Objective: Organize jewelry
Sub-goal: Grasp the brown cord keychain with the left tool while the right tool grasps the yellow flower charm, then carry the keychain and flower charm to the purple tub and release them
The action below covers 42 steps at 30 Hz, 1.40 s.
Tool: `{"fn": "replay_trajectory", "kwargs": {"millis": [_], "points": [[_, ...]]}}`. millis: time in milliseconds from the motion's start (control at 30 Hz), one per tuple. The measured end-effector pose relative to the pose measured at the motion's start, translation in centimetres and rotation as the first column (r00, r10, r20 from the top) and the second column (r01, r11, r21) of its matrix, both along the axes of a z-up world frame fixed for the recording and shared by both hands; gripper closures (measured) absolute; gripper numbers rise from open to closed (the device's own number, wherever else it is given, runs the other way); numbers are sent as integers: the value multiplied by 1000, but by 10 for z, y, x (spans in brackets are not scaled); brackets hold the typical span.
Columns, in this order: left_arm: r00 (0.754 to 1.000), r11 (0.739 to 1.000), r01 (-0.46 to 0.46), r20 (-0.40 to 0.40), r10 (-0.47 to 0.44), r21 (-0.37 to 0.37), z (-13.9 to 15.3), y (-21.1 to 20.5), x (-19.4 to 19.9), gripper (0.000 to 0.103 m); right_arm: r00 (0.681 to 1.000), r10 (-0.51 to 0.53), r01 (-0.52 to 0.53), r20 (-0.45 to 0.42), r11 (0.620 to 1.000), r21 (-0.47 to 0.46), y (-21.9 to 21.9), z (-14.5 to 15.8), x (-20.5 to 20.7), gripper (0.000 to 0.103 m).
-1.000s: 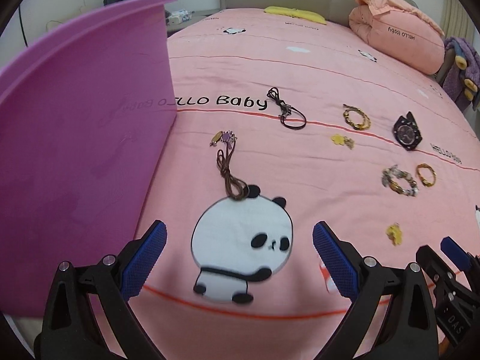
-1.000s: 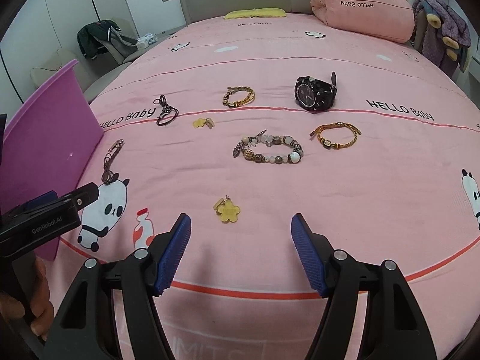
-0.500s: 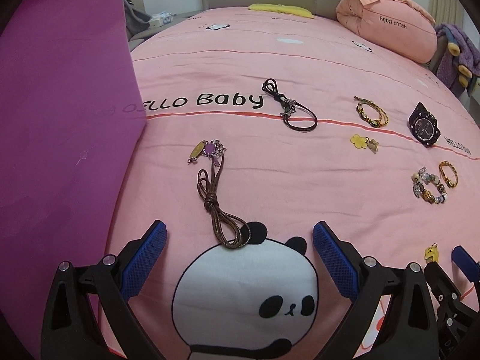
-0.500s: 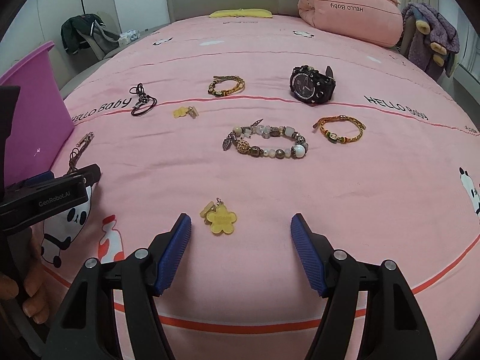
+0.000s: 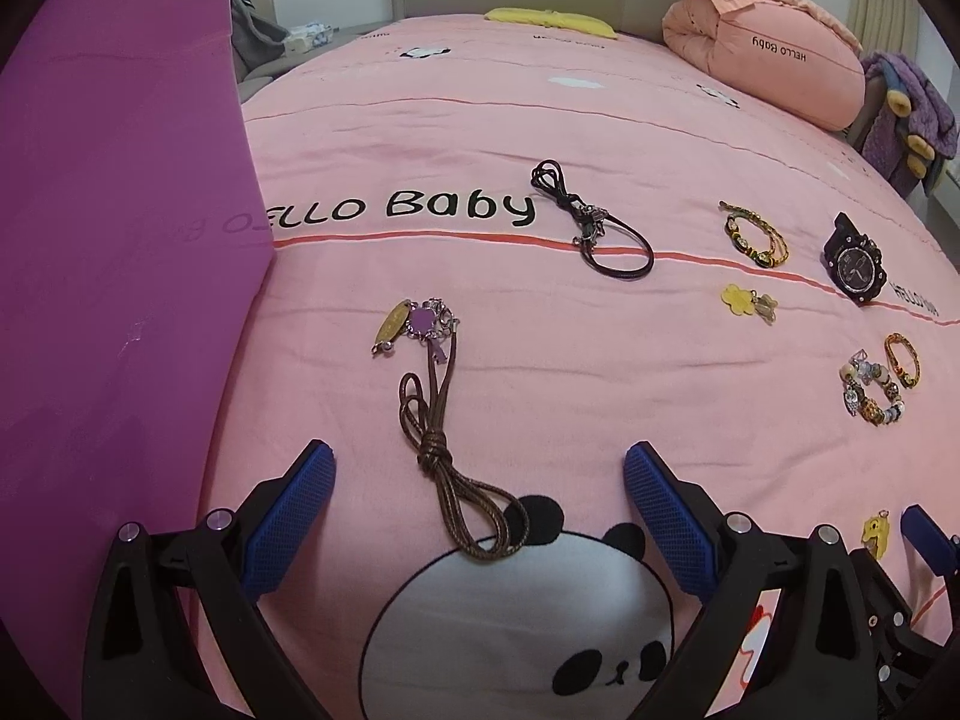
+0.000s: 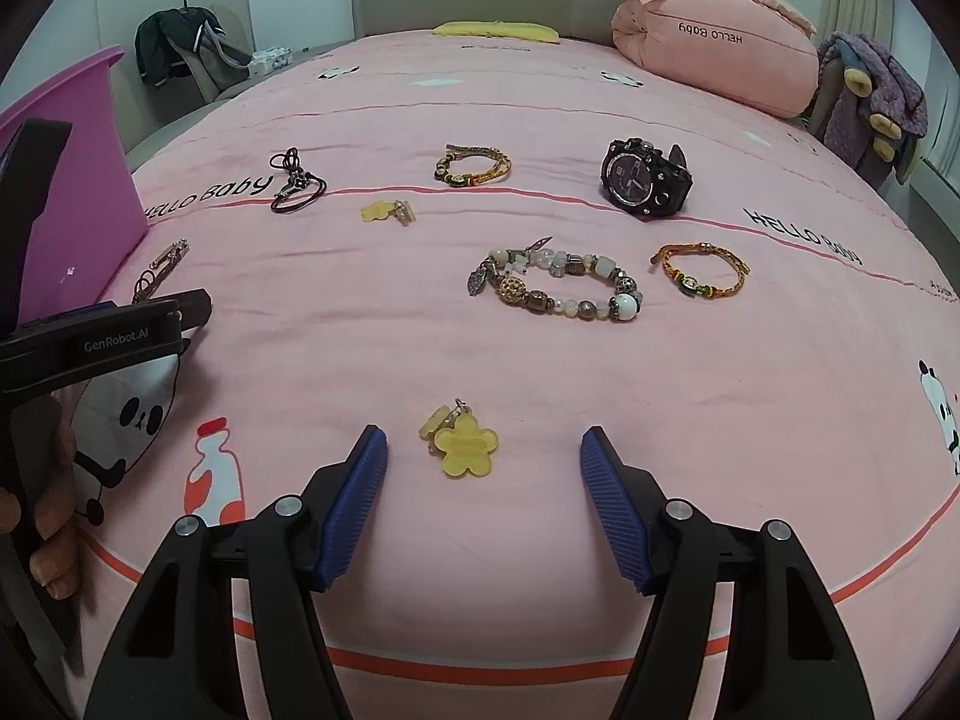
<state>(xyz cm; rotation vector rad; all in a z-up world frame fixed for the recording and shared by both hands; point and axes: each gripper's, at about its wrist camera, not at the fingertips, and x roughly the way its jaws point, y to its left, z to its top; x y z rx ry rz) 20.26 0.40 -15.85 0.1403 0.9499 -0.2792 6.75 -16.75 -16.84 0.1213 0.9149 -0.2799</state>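
Left gripper (image 5: 477,474): blue pads spread wide, nothing between them pressed; it hovers over the pink bedspread (image 5: 540,120), with the knotted loop of a brown cord necklace (image 5: 444,438) lying between the fingertips. The necklace's purple and gold charms (image 5: 420,321) lie farther up the bed. A magenta box (image 5: 114,240) stands upright at the left, just beside the necklace.

Right gripper (image 6: 483,468): pads likewise spread, gripping nothing; a yellow flower charm (image 6: 463,449) lies on the bedspread between the fingertips, untouched by either pad.

Remaining jewelry, all flat on the bedspread and apart from one another: a black cord necklace (image 6: 295,183) near the printed "HELLO Baby" text; a second yellow charm (image 6: 387,212); a green-and-gold bracelet (image 6: 472,165); a black watch (image 6: 645,179); a beaded bracelet (image 6: 555,285); an orange braided bracelet (image 6: 702,270) just right of the beaded one.

In the right wrist view, the person's hand (image 6: 45,498) holds the left gripper's handle at the left edge. A rolled pink quilt (image 6: 714,54) lies at the head of the bed.
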Motion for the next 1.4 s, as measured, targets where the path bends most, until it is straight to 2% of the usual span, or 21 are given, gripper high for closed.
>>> {"fn": "replay_trajectory", "kwargs": {"millis": [200, 300, 367, 533, 600, 633, 667, 867, 1200, 1400], "points": [[1000, 1000, 13, -2, -13, 11, -6, -4, 2, 17, 1000, 27, -27, -5, 1000, -12, 6, -2, 3, 51], [999, 999, 47, 17, -47, 13, -4, -9, -4, 32, 999, 41, -41, -6, 999, -18, 9, -3, 4, 57], [997, 997, 76, 29, -76, 21, -4, -14, -9, 45, 999, 51, -52, -10, 998, -24, 11, -3, 5, 62], [993, 993, 118, 21, -118, 6, -2, -18, -12, 65, 996, 91, -92, -19, 995, -25, 17, -3, 9, 79], [992, 992, 128, 14, -128, 0, -1, -19, -13, 75, 995, 95, -96, -20, 995, -27, 18, -2, 9, 79], [991, 991, 134, 10, -134, -4, -1, -19, -14, 84, 995, 96, -96, -18, 995, -19, 17, -2, 8, 79], [991, 991, 135, 5, -135, -5, 0, -19, -15, 86, 995, 99, -100, -14, 995, -4, 16, -1, 7, 90], [991, 990, 126, -40, -129, -57, 9, -17, -27, 90, 995, 103, -103, 1, 994, 33, 11, 4, 0, 90], [982, 982, 153, -89, -164, -112, 28, -20, -87, 90, 996, 84, -86, 18, 992, 96, -5, 19, -30, 90], [980, 975, 161, -89, -176, -153, 51, -16, -128, 90, 996, 76, -81, 45, 990, 113, -5, 42, -59, 90]]}}
